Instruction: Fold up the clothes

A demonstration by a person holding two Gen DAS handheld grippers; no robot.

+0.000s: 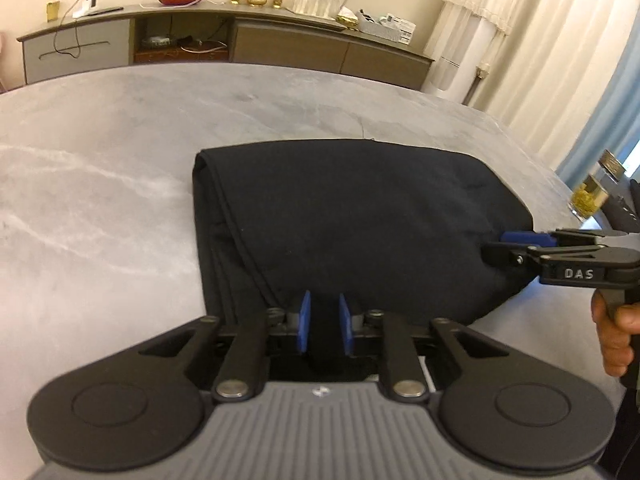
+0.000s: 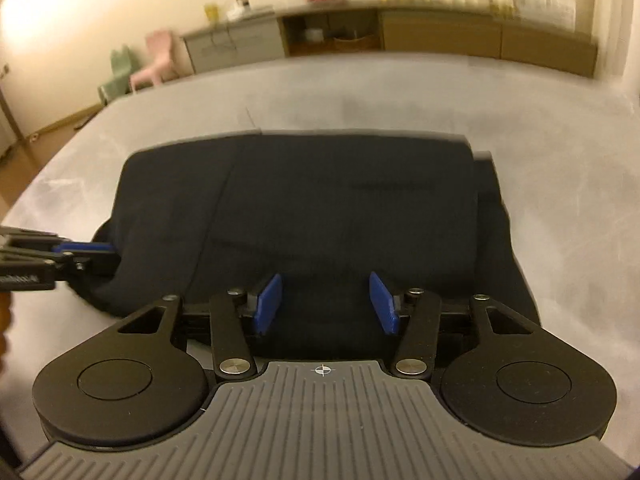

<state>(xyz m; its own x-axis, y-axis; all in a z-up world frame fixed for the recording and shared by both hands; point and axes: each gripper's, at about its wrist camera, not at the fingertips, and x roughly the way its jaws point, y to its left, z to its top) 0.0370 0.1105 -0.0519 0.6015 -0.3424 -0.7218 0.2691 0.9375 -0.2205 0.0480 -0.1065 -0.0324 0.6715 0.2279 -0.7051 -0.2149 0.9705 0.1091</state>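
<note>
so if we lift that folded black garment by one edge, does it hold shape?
Probably not. The black garment lies in soft stacked layers with rounded folds, so it should droop and unfold. It looks light, and pushed across the grey surface it would likely bunch rather than slide whole.

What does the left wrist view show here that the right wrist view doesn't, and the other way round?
Only the left wrist view shows the curtains, a glass jar of yellow contents at the bed's edge, and the hand gripping the other gripper's handle. Only the right wrist view shows the pink chair and green chair by the wall. Both show the folded black garment on the grey bed, the long sideboard, and each other's gripper at the garment's edge.
</note>
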